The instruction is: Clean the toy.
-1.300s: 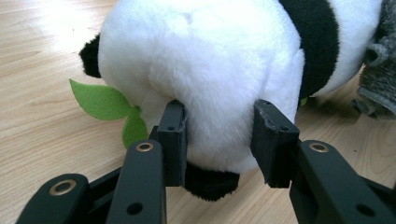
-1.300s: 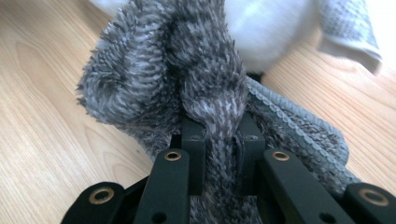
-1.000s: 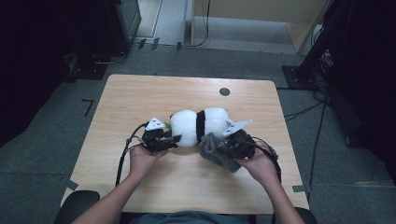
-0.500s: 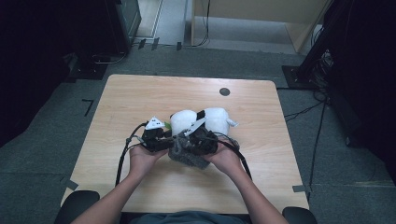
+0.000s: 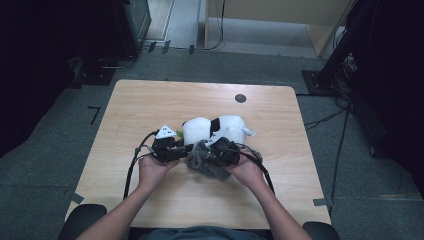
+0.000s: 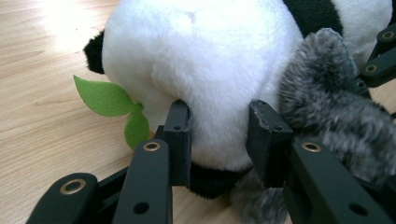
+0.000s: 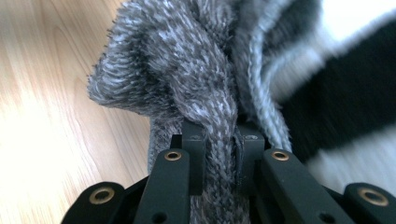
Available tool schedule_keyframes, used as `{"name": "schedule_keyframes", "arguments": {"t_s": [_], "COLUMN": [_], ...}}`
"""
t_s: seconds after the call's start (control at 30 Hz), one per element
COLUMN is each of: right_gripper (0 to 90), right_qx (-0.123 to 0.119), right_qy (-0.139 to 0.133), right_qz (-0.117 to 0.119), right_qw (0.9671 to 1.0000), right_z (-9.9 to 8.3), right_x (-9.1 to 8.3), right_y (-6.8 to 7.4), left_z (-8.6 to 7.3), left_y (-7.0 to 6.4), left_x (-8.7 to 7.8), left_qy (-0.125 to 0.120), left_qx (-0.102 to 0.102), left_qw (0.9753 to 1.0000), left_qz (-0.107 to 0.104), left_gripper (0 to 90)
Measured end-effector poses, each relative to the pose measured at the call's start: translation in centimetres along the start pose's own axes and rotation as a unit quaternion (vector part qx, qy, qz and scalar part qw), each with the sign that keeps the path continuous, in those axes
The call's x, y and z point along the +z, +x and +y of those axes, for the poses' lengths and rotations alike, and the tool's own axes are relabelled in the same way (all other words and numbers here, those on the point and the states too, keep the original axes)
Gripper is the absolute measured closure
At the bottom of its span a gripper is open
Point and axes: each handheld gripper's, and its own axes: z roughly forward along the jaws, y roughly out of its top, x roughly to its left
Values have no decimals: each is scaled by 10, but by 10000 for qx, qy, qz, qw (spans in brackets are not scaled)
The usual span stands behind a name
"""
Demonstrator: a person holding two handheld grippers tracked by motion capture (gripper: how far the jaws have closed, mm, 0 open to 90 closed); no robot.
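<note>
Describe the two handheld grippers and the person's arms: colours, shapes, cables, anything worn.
The left gripper and right gripper are black, each with two flat-faced jaws on linkage bars set with brass-coloured rivets. A grey three-cornered plate tops each, and a black cable trails from each. The forearms are bare, with no sleeve and no gloves on either.

The plush panda [image 6: 205, 79] is white with black patches at its ear, across its body and under its head, and a bright green felt leaf [image 6: 109, 105] sits beside it. The knitted cloth [image 7: 196, 84] is a flecked mix of dark grey and pale grey. Both grippers have black jaws with brass-coloured rivets, and the table [image 5: 150, 105] is light wood with a pale grain.
</note>
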Motion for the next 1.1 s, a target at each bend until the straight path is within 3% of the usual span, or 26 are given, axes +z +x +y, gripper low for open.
{"name": "schedule_keyframes", "arguments": {"t_s": [0.3, 0.67, 0.93, 1.1], "right_gripper": [794, 791, 791, 791], "right_qx": [182, 470, 874, 1186], "right_qy": [123, 88, -265, -627], "right_qz": [-40, -135, -306, -481], "right_qw": [9998, 9988, 9954, 9898], "right_z": [-22, -45, -59, -58], "right_x": [-20, -49, -74, -86], "right_y": [-11, -27, -43, -51], "left_z": [0, 0, 0, 0], "left_y": [0, -1, -1, -1], "left_x": [0, 0, 1, 1], "left_qy": [-18, -36, -76, -77], "left_qx": [11, 8, -9, -18], "left_qw": [10000, 10000, 10000, 10000], "left_qz": [-14, -23, -30, -40], "left_gripper": [637, 636, 629, 628]}}
